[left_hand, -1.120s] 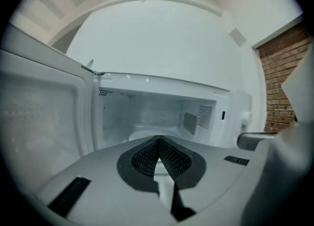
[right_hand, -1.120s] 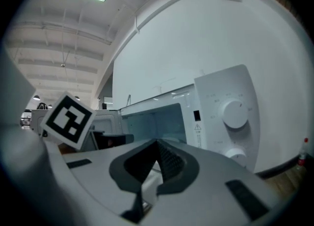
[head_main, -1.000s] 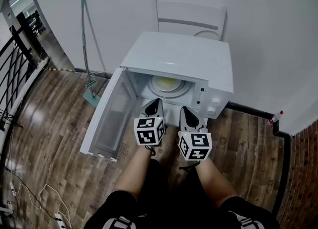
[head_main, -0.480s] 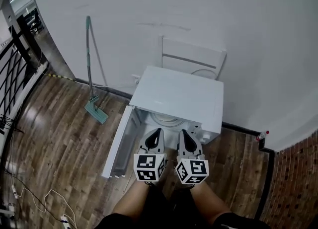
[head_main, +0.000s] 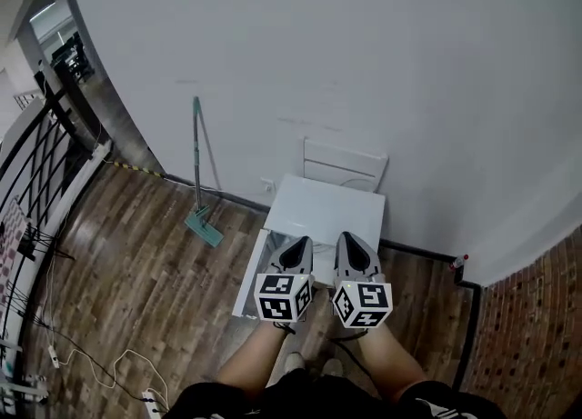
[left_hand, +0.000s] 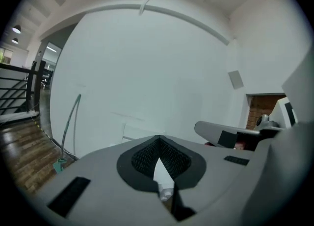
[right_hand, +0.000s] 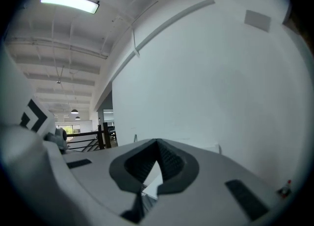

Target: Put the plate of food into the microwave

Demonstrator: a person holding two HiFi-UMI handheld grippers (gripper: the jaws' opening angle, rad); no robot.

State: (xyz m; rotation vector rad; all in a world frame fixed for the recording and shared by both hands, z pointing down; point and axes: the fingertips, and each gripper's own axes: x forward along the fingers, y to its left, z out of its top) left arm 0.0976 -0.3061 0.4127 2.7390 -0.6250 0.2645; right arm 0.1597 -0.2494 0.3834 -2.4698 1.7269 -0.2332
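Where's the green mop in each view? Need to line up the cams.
Head view: mop leans on the wall, left of centre, left of the microwave.
Left gripper view: lower left, handle running up the wall.
Right gripper view: only a thin upright sliver, low and left of centre, likely its handle.
Shared landmark: black railing, left of the mop in all three.

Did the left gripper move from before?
Yes. The left gripper rose up and away from the microwave, which now sits far below it.

A green mop (head_main: 205,226) leans against the white wall (head_main: 364,63), head on the wooden floor (head_main: 136,281); a black railing (head_main: 35,167) stands at left
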